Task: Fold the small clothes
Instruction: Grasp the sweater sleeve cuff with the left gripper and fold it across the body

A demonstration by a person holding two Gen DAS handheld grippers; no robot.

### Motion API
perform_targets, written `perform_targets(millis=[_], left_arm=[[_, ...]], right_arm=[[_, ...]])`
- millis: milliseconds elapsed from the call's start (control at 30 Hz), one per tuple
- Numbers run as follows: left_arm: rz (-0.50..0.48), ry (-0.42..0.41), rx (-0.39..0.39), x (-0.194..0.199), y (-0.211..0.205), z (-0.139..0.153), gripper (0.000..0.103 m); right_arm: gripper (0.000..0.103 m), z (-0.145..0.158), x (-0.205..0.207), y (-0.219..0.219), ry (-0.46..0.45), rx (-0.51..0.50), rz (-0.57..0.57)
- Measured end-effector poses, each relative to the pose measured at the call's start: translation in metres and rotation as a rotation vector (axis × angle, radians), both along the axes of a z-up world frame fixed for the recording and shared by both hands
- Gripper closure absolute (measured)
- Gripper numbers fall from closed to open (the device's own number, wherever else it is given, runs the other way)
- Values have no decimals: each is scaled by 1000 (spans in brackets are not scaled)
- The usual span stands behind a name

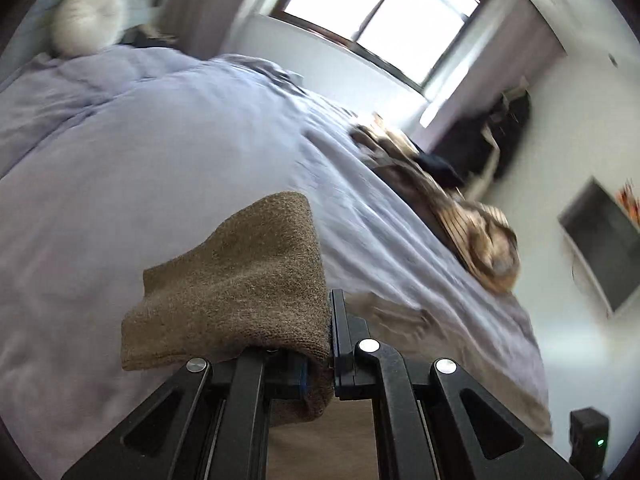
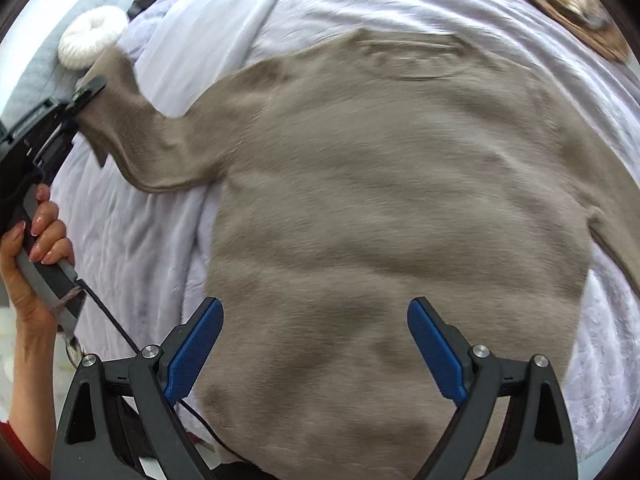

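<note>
A taupe knit sweater (image 2: pixel 380 200) lies spread flat on the lavender bedspread (image 2: pixel 132 240), neckline at the top. My left gripper (image 1: pixel 326 340) is shut on the end of the sweater's left sleeve (image 1: pixel 240 276), which drapes over its fingers. In the right wrist view the left gripper (image 2: pixel 86 92) holds that sleeve (image 2: pixel 136 120) lifted at the far left. My right gripper (image 2: pixel 316 344) is open and empty, hovering over the sweater's lower body, its blue pads (image 2: pixel 196 344) wide apart.
A round white pillow (image 2: pixel 94 36) lies at the head of the bed. A striped brown blanket and dark clothes (image 1: pixel 460 208) are heaped at the bed's far side. A window (image 1: pixel 384 12), a wall screen (image 1: pixel 604 240) and a small black device (image 1: pixel 590 440) are beyond.
</note>
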State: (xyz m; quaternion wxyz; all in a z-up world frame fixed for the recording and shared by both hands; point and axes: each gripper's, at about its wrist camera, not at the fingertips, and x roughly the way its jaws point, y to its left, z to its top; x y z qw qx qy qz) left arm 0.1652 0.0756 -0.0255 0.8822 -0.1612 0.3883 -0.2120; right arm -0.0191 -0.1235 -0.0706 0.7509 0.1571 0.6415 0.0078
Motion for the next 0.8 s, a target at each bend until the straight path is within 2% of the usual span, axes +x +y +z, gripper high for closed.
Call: perform_targets(millis=[100,167,200,267,333,400,467,567,667,700,733,767,800], left_arm=[[-121,37,47,9,-75,-17,94],[-183,60,136,11,-128,-38,94],[-203,71,166,7,-142,-46,94],[-254,127,246,-3,-172,-73,81],[-257,160,285,-16,-182,-90,44],[-243,158,335,-27,-191,-98,36],[-250,170,390,-35,-194,-98,36],[-240,180,405,-50,-171,-85,36],[-177,165,389,-46,-133,-70,36],[-142,163,394,-43,-115,-64,34],[-119,166,400,-36,-106,-64,18],[-79,170,411,-29,-89,-62,11],[-49,170,420,-21,-76,-63,9]], right_arm=[[8,-1,-12,-36,-10,5,-72],[8,-4,-20,-56,-8,3,-112],[8,-9,-26,-72,-3,-1,-142],[8,-15,-34,-91,9,-5,-179],[8,-25,-43,-111,28,-9,-217],[8,-35,-49,-128,49,-19,-246],[8,-39,-51,-137,57,-27,-258],[8,-38,-43,-144,47,-69,-253],[8,-31,-23,-137,4,-142,-187],[8,-27,-7,-126,-29,-183,-128],[8,-23,8,-113,-60,-222,-64],[8,-22,17,-105,-76,-244,-26],[8,-22,36,-84,-118,-300,67]])
